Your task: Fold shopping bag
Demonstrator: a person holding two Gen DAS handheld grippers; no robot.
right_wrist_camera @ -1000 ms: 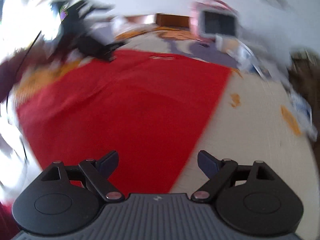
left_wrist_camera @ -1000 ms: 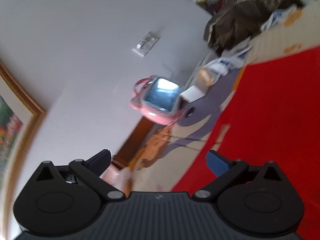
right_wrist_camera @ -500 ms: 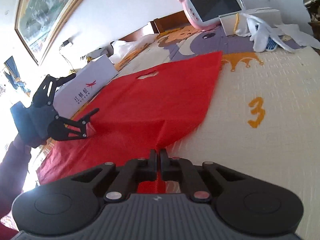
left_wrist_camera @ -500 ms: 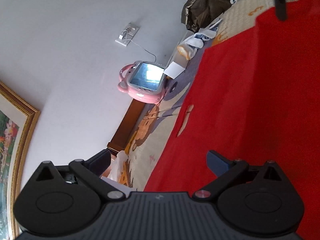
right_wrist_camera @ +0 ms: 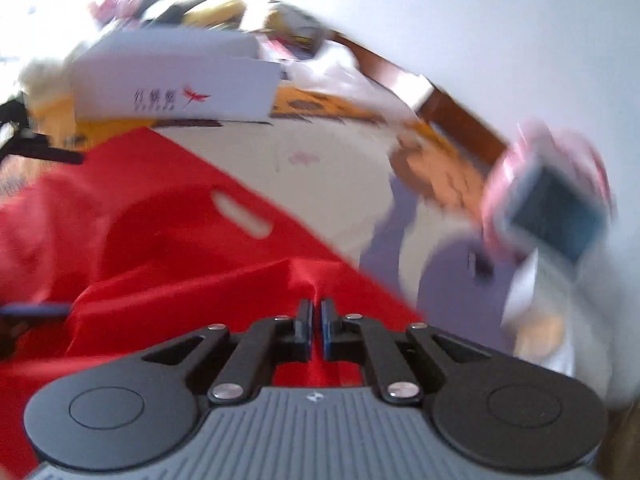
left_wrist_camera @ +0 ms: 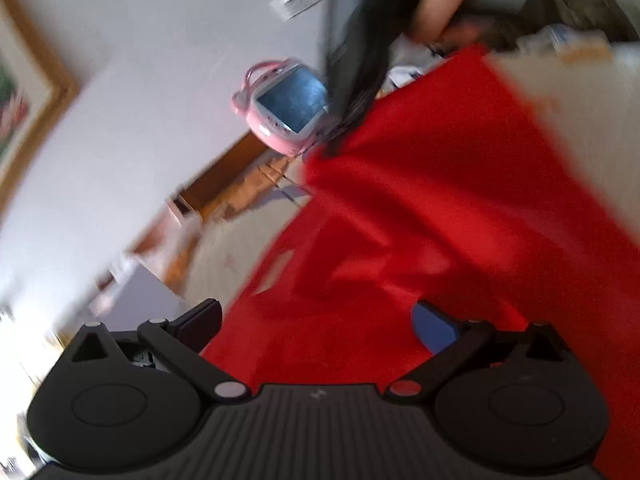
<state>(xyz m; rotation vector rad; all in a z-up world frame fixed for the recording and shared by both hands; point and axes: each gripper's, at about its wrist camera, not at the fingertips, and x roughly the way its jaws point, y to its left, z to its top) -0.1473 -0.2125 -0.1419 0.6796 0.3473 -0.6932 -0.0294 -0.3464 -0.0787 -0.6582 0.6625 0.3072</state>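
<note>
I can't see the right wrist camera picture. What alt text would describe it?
The right tool, seen from just behind, is shut on a raised fold of the red shopping bag, whose cut-out handle shows farther off. Beyond, blurred, lie a patterned play mat, a white box with a red dragonfly logo and a pink child's tablet.

Left gripper (left_wrist_camera: 316, 322): black linkage arms, silver pivot screws, ribbed grey housing with small central logo, two round black discs, blue pad. Right gripper (right_wrist_camera: 316, 330): identical build, blue-edged pads.
</note>
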